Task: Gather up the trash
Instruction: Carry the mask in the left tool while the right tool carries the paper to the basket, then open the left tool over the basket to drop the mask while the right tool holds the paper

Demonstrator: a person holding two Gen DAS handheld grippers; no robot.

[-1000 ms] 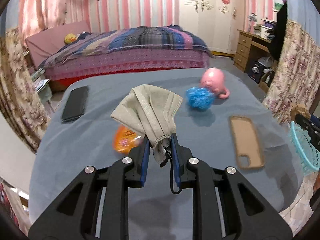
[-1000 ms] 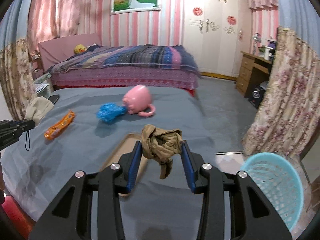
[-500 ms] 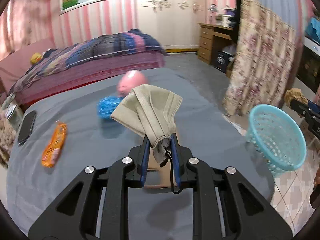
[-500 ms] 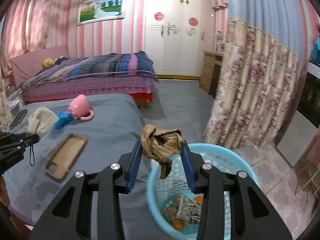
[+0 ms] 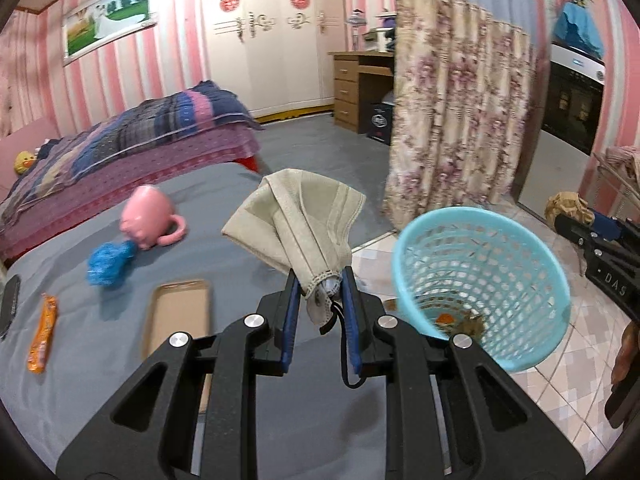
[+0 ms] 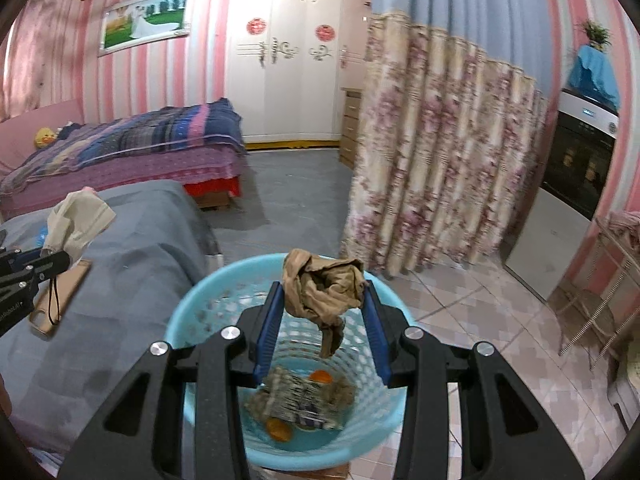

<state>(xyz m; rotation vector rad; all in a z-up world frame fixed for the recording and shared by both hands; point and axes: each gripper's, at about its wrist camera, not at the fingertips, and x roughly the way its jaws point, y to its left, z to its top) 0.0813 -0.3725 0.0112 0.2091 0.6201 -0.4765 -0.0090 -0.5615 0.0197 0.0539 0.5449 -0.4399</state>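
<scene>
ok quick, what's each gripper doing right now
left gripper: closed on the face mask
right gripper: closed on the brown crumpled paper

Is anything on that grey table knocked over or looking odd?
Yes: the pink mug lies tipped on its side on the grey table, handle out, beside a blue scrunched ball. An orange snack wrapper lies loose nearby.

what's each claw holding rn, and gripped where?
Left claw: beige pleated face mask, pinched at its lower gathered end by the ear loop. Right claw: crumpled tan-brown cloth wad, clamped across its middle, above the light-blue plastic basket.
</scene>
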